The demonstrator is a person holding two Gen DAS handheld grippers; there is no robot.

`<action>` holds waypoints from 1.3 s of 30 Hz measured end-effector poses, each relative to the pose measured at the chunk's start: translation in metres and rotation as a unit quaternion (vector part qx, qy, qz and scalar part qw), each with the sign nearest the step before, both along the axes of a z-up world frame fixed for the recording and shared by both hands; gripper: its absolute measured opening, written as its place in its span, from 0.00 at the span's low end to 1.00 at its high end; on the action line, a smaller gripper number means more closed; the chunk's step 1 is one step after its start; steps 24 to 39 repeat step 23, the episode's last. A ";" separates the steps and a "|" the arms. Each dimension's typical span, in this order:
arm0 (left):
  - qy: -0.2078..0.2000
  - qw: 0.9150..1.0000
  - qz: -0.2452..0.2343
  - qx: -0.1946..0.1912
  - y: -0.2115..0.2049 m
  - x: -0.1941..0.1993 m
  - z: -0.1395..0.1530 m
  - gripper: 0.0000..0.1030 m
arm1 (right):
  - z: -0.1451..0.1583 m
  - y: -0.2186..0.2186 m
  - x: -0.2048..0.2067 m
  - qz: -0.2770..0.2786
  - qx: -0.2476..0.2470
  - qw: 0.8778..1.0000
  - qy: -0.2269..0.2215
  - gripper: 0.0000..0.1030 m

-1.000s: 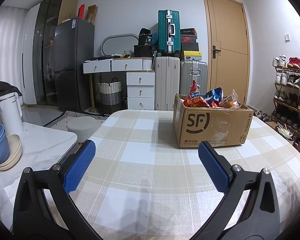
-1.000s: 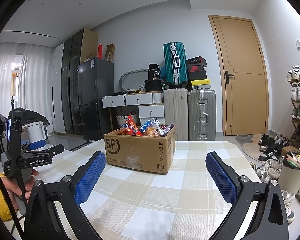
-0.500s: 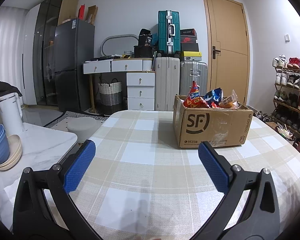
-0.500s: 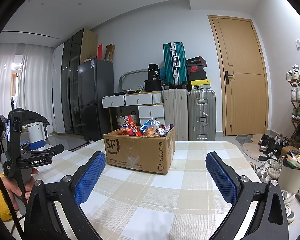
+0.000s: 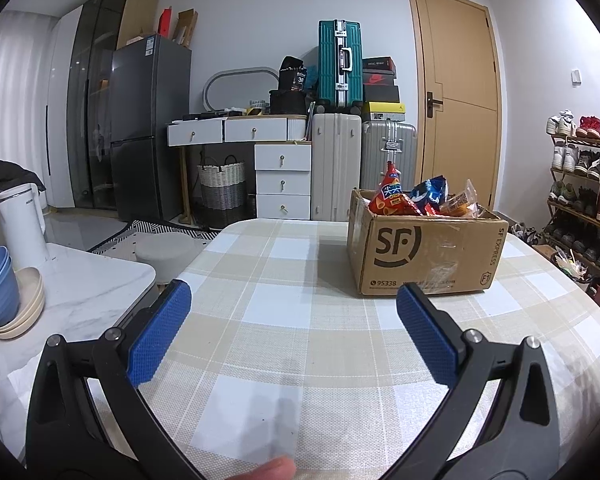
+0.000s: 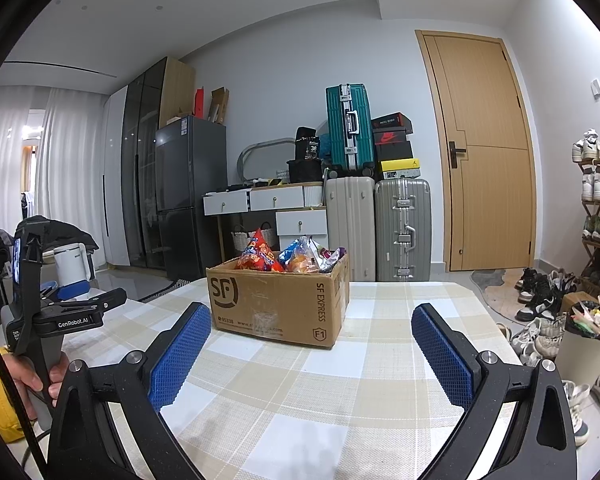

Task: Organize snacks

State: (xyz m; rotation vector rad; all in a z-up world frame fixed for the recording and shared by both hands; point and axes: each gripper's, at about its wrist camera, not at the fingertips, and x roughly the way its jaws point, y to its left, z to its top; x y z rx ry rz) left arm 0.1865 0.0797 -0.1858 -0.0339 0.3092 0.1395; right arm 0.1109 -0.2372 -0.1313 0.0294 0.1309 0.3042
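A brown cardboard box marked SF stands on the checked tablecloth, filled with snack bags. A red chip bag and a blue bag stick up above its rim. My left gripper hovers open over the cloth, short of the box and to its left. My right gripper is open too, with the box straight ahead beyond its blue pads. Nothing sits between either pair of fingers. In the right wrist view a hand holds the left gripper's handle.
A marble side table at left carries a white kettle and stacked bowls. Suitcases, drawers and a fridge line the back wall. A shoe rack and a bin stand at right.
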 end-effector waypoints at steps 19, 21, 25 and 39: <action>-0.002 1.000 0.008 -0.003 0.004 -0.006 -0.002 1.00 | 0.002 0.002 -0.002 -0.003 0.001 1.000 -0.001 0.99; -0.004 1.000 0.008 0.000 0.003 -0.012 0.001 1.00 | 0.002 0.003 -0.002 -0.003 0.001 1.000 -0.001 0.99; -0.002 1.000 0.008 0.000 0.005 -0.010 -0.001 1.00 | 0.002 0.003 -0.002 -0.003 0.001 1.000 -0.001 0.99; -0.002 1.000 0.008 0.000 0.005 -0.010 -0.001 1.00 | 0.002 0.003 -0.002 -0.003 0.001 1.000 -0.001 0.99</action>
